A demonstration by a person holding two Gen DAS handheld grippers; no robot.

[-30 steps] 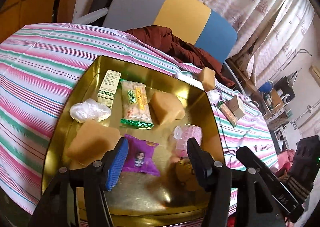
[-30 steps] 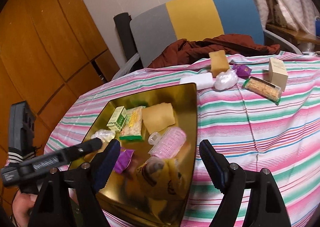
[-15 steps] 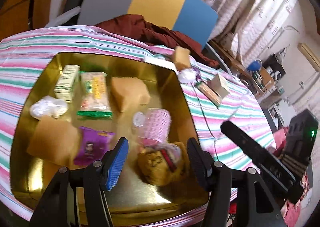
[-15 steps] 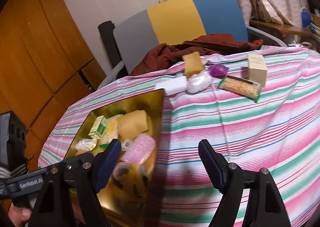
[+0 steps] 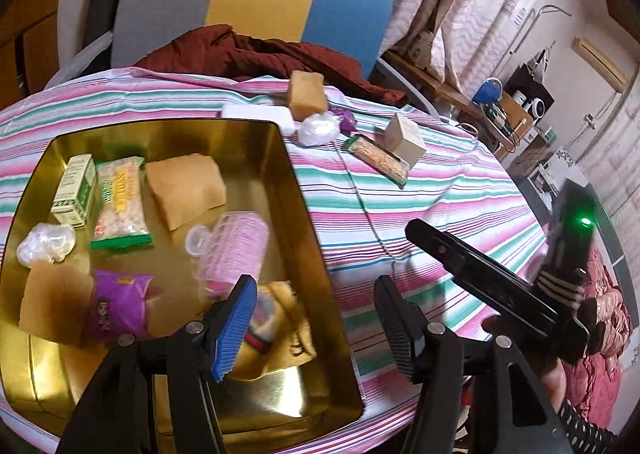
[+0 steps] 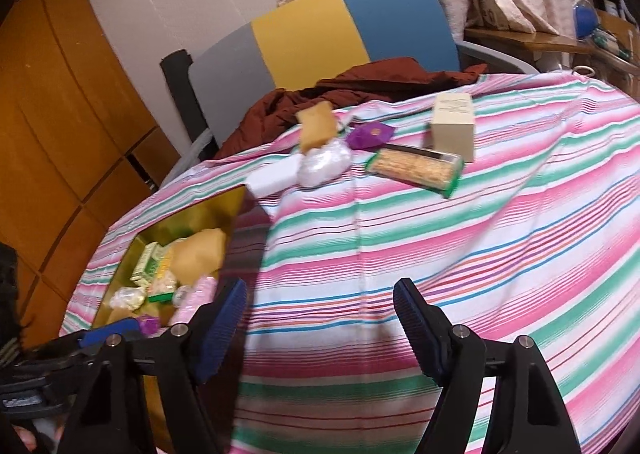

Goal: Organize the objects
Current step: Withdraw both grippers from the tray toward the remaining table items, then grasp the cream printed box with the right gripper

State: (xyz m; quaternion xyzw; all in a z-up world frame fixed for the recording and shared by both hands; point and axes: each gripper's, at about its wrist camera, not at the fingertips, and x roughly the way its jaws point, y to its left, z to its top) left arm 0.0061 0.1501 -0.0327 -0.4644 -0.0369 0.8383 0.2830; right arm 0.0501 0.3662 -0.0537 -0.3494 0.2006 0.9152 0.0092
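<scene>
A gold metal tray (image 5: 308,214) (image 6: 236,210) on the striped tablecloth holds several items: a pink ribbed pack (image 5: 240,250), a purple sachet (image 5: 116,302), a green-edged snack bag (image 5: 120,206), a small carton (image 5: 74,190) and tan sponges. My left gripper (image 5: 316,324) hangs open over the tray's right rim, nothing between its fingers. My right gripper (image 6: 320,326) hovers above bare cloth with nothing between its jaws, which are closing. Farther back lie a cracker pack (image 6: 416,170) (image 5: 378,160), a beige box (image 6: 454,126), a purple packet (image 6: 370,136), a clear bag (image 6: 324,166), a white block (image 6: 274,176) and a tan sponge (image 6: 318,124).
A chair (image 5: 256,10) with grey, yellow and blue panels stands behind the table, a maroon cloth (image 6: 360,90) draped on its seat. The table's edge curves away at the right, with curtains and cluttered shelves (image 5: 508,110) beyond. The other handheld unit (image 5: 480,278) shows at the right of the left wrist view.
Both grippers have swung rightward. The left one went from the tray's middle to its right rim. The right one left the tray and now faces the loose items on the cloth.
</scene>
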